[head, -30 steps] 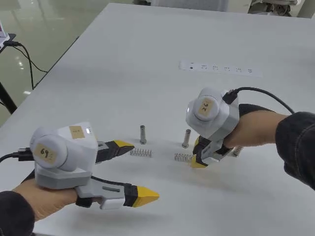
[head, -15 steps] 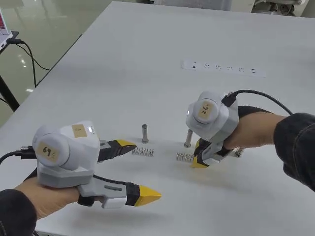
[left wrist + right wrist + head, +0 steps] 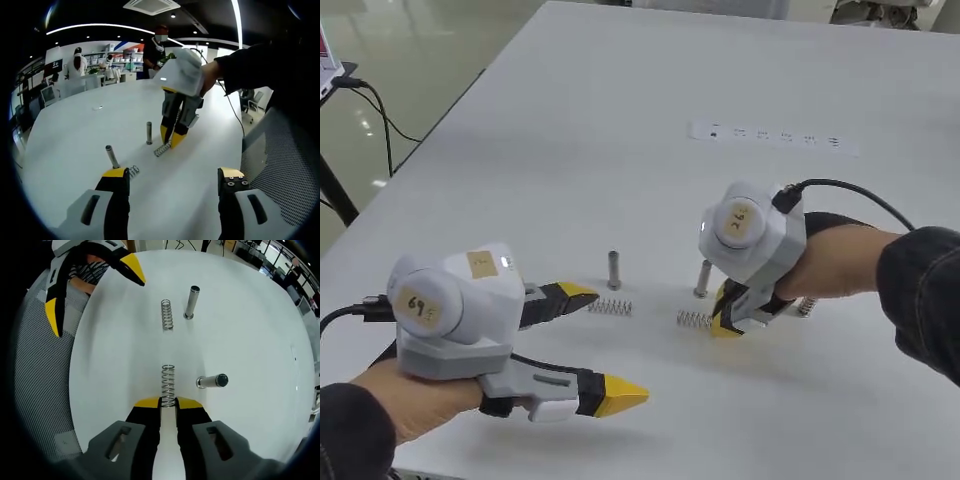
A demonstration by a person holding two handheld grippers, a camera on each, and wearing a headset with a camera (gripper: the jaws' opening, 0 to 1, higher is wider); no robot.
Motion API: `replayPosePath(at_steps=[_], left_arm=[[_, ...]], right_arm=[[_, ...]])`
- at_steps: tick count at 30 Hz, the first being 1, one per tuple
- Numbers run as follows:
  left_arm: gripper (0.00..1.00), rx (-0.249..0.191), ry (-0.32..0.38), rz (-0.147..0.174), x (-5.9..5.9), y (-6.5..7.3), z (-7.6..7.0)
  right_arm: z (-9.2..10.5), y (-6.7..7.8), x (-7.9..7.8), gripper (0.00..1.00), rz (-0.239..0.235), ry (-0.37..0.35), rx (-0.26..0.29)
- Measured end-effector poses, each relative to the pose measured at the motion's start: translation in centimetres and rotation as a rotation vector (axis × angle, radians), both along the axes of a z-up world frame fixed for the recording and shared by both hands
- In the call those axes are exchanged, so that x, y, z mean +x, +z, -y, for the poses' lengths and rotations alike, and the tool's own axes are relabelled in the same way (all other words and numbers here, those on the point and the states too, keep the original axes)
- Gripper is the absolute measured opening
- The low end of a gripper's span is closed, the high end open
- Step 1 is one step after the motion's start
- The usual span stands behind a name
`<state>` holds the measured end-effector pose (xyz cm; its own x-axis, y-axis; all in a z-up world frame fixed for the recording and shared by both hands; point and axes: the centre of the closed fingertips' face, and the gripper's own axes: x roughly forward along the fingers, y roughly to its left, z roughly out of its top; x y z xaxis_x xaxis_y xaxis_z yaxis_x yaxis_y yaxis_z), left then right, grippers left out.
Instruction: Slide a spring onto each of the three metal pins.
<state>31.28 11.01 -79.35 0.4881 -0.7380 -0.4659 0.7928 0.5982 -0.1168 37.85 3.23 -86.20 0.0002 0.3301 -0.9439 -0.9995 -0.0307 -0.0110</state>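
Two short metal pins stand upright on the white table, one [image 3: 614, 270] on the left and one [image 3: 704, 279] beside my right gripper [image 3: 725, 325]. That gripper is shut on the end of a spring [image 3: 693, 319] lying on the table; the right gripper view shows the spring [image 3: 168, 382] running forward from the closed tips [image 3: 168, 402], with a pin [image 3: 212, 381] just to its right. A second spring [image 3: 610, 306] lies loose below the left pin. Another spring [image 3: 807, 306] peeks out behind the right gripper. My left gripper [image 3: 600, 343] hovers open at the near left, holding nothing.
A white power strip [image 3: 775, 138] lies flat on the far side of the table [image 3: 570, 150]. The table's left edge runs diagonally, with a black cable [image 3: 370, 110] hanging beyond it over the floor. People stand in the background of the left gripper view.
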Motion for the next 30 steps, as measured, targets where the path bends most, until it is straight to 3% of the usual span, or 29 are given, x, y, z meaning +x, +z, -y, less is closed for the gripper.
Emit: replayPosePath(at_steps=[14,21,30], left_arm=[[0.66,0.001,-0.03,0.009,-0.1,0.5,0.6],[0.62,0.005,-0.074,0.023,0.1,1.1,1.7],[0.57,0.006,-0.122,0.03,0.0,1.4,2.9]], right_arm=[[0.1,2.7,-1.6,0.12,-0.01,0.033,0.017],[0.2,4.6,-2.9,0.12,-0.021,0.055,0.022],[0.0,5.8,-4.1,0.12,-0.027,0.083,0.023]])
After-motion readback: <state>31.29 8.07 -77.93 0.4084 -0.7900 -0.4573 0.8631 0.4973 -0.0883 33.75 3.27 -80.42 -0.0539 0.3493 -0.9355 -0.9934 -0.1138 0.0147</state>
